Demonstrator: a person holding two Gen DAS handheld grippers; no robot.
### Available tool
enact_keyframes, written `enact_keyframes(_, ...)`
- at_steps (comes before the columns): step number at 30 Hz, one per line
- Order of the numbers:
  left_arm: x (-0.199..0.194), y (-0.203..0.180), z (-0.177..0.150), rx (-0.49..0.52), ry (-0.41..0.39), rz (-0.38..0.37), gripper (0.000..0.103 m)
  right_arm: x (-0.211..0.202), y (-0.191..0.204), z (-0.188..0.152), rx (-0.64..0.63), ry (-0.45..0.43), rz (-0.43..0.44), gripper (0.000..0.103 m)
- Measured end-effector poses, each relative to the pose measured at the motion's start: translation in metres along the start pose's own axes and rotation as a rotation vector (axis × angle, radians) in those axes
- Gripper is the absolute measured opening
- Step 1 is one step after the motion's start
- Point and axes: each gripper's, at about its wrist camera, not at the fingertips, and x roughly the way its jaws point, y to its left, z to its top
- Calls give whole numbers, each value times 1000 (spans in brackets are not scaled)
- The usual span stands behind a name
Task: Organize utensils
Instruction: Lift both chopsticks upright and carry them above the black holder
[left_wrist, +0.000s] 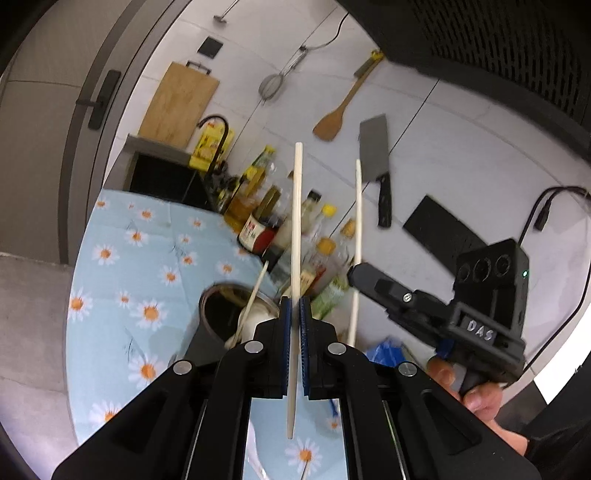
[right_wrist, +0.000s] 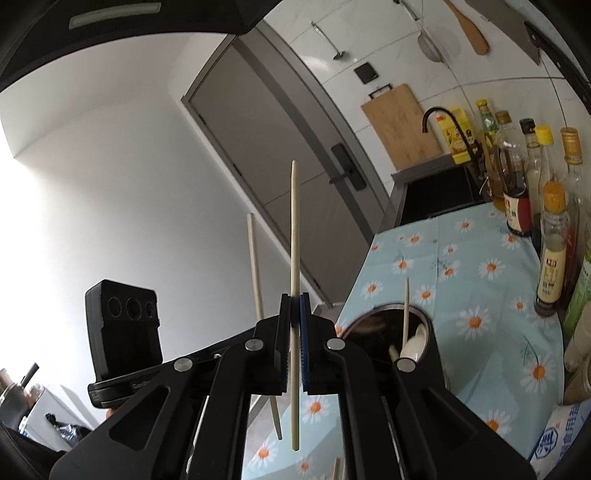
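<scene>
**A chopstick pinched in each gripper, above the holder**

The left gripper (left_wrist: 294, 302) is pressed together on a pale chopstick (left_wrist: 296, 221), standing near upright. The right gripper (right_wrist: 294, 300) pinches its own chopstick (right_wrist: 294, 236) the same way. Both hang over the daisy cloth (left_wrist: 122, 258), near the metal holder (right_wrist: 424, 325), which already has a chopstick and a white spoon inside (contents partly hidden).

Each stick looks light, stiff and smooth, so it may swivel or slip between the pads. Each grip sits below the stick's middle, the longer part above the pads; a mid-length grip would resist tipping better.
</scene>
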Motion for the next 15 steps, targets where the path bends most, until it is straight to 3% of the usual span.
enact_keyframes(3,5,2,10,17,-21,-10,4,4,-1,4,-16,-53,-23,6)
enact_keyframes(7,11,4,20,53,-68,-5,4,12,2,5,-57,-107,-127,6)
enact_keyframes(15,27,6,26,134,-154,69,4,22,11,-1,-188,-268,-294,6)
